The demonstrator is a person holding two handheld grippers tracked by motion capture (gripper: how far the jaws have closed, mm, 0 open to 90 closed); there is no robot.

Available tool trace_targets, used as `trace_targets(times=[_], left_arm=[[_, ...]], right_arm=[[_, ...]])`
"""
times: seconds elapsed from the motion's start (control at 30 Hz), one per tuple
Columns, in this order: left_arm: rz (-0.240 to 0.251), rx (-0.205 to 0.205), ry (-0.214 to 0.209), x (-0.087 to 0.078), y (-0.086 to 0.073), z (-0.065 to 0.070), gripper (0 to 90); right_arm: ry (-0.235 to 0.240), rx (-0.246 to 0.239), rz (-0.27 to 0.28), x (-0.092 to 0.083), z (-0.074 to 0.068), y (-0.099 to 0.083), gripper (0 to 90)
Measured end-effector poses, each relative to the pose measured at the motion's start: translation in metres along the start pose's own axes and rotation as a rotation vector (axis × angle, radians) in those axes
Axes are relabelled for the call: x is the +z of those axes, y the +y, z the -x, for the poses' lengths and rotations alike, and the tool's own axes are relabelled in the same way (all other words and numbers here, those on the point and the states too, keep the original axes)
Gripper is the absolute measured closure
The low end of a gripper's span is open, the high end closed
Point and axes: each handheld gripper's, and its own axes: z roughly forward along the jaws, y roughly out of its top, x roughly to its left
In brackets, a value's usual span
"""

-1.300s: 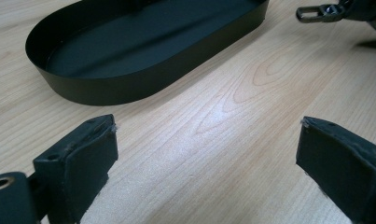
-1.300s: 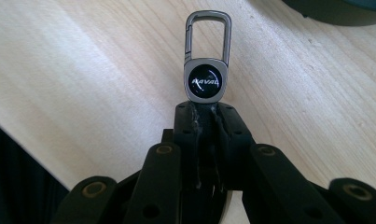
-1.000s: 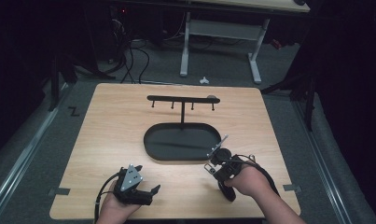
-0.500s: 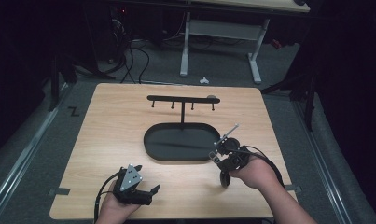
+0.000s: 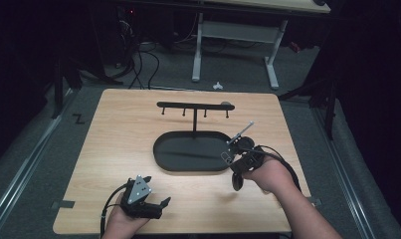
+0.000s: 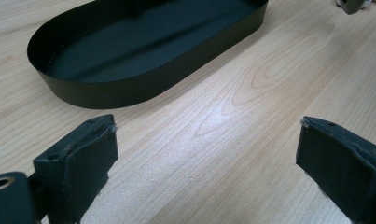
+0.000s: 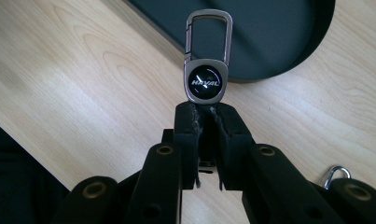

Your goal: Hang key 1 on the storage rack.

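My right gripper (image 5: 234, 149) is shut on a metal key fob (image 5: 243, 132) and holds it above the table by the right end of the black oval tray (image 5: 188, 152). In the right gripper view the jaws (image 7: 206, 109) pinch the fob's lower edge. The fob's badge and snap hook (image 7: 207, 81) stick out over the tray's rim (image 7: 269, 37). A black hook rack (image 5: 193, 105) rises from the tray's back. My left gripper (image 5: 157, 189) rests open near the table's front edge. Bare wood lies between its pads (image 6: 206, 140), with the tray wall (image 6: 129, 93) ahead.
The wooden table (image 5: 118, 144) stands on grey floor. A white desk frame (image 5: 235, 35) and cables stand behind it. A small metal ring (image 7: 335, 175) shows beside the right gripper's body.
My right hand has lifted the key fob and carried it a little toward the back right. The left hand has not moved.
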Motion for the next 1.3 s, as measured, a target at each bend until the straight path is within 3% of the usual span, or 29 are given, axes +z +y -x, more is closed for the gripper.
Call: trace_targets(times=[0.5,0.6,0.77,1.3], left_arm=[[0.001,-0.004,-0.004,-0.001,0.000,-0.002,6.1],[0.003,-0.006,-0.003,-0.001,0.000,-0.002,6.1],[0.003,-0.008,-0.007,-0.002,0.000,-0.003,6.1],[0.006,-0.020,-0.005,-0.002,-0.002,-0.006,6.1]], right_arm=[[-0.002,0.011,0.015,-0.006,-0.004,0.030,80.9],[-0.011,-0.010,0.020,-0.006,-0.002,0.036,80.8],[-0.009,0.010,0.028,-0.007,-0.003,0.046,80.9],[-0.025,0.026,0.058,-0.019,0.006,0.069,80.9]])
